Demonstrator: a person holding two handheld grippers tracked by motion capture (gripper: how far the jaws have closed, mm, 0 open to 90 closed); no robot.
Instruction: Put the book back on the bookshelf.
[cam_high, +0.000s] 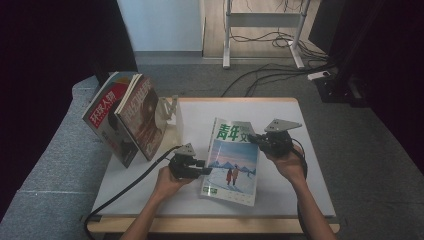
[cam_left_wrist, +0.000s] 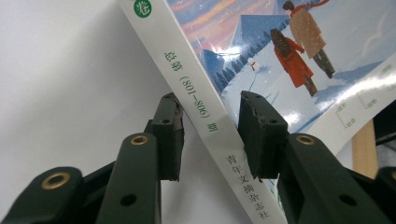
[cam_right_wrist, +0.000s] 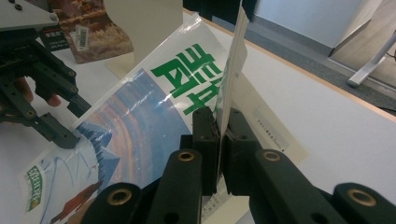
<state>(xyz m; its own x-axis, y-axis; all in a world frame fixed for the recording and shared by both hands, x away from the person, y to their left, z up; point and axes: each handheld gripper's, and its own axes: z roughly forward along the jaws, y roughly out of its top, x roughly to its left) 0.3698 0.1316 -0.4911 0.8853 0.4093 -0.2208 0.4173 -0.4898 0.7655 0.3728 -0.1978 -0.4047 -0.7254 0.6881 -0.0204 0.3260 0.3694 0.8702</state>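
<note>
A magazine (cam_high: 232, 162) with green characters and a snowy scene on its cover lies in the middle of the white table (cam_high: 295, 117). My left gripper (cam_high: 206, 168) is at its left edge. In the left gripper view the jaws (cam_left_wrist: 210, 123) straddle the white spine (cam_left_wrist: 205, 116), and small gaps show on both sides, so the pads do not press it. My right gripper (cam_high: 254, 139) is at the magazine's upper right. In the right gripper view it (cam_right_wrist: 220, 122) is shut on the thin edge of the cover (cam_right_wrist: 231, 70), which stands lifted off the table.
At the table's left, two magazines (cam_high: 106, 120) (cam_high: 145, 117) lean against a cream bookend (cam_high: 172, 117). Grey floor surrounds the table. Cables (cam_high: 260, 75) and white desk legs (cam_high: 227, 35) lie beyond the far edge. The left gripper's cable (cam_high: 125, 187) trails off the front left.
</note>
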